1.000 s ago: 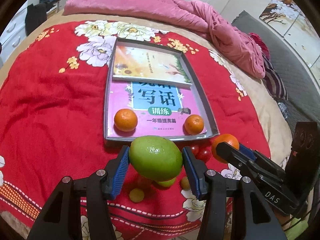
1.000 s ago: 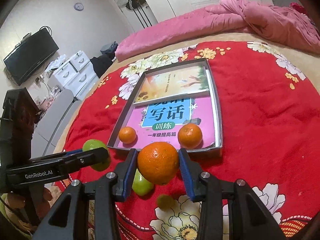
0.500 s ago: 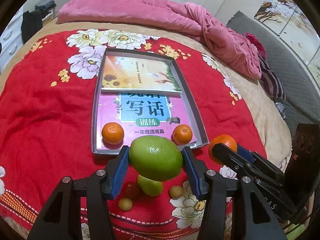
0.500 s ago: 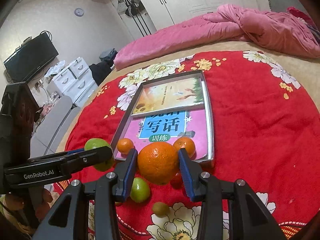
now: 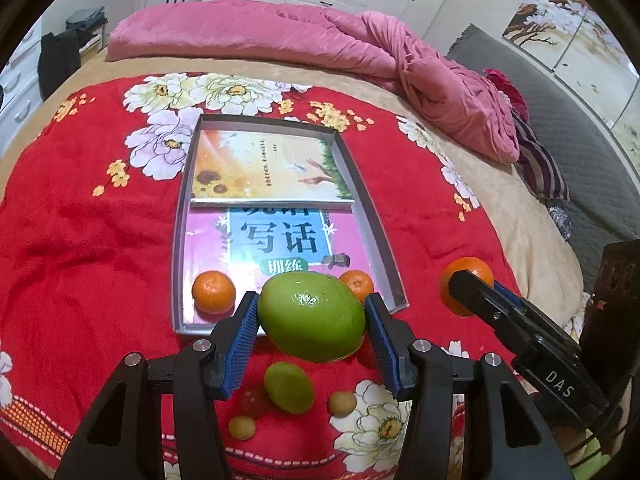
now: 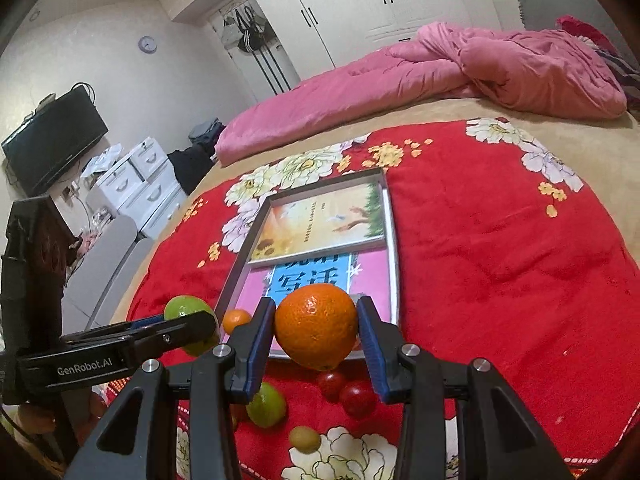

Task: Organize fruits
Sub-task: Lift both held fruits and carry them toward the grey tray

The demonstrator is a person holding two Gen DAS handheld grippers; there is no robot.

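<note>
On the red flowered blanket lies a shallow tray lined with two books, two small oranges resting at its near end. We grip a green mango in our left gripper, pads pressed on both its ends, held clear of the blanket just before the tray's near edge. Our right gripper clamps a large orange likewise, also raised before the near rim. Both fruits seem lifted high enough to pass the low rim. Loose fruit remains below: a smaller green one, cherry tomatoes. Far half of the tray is open room; the grippers sit close side by side.
</note>
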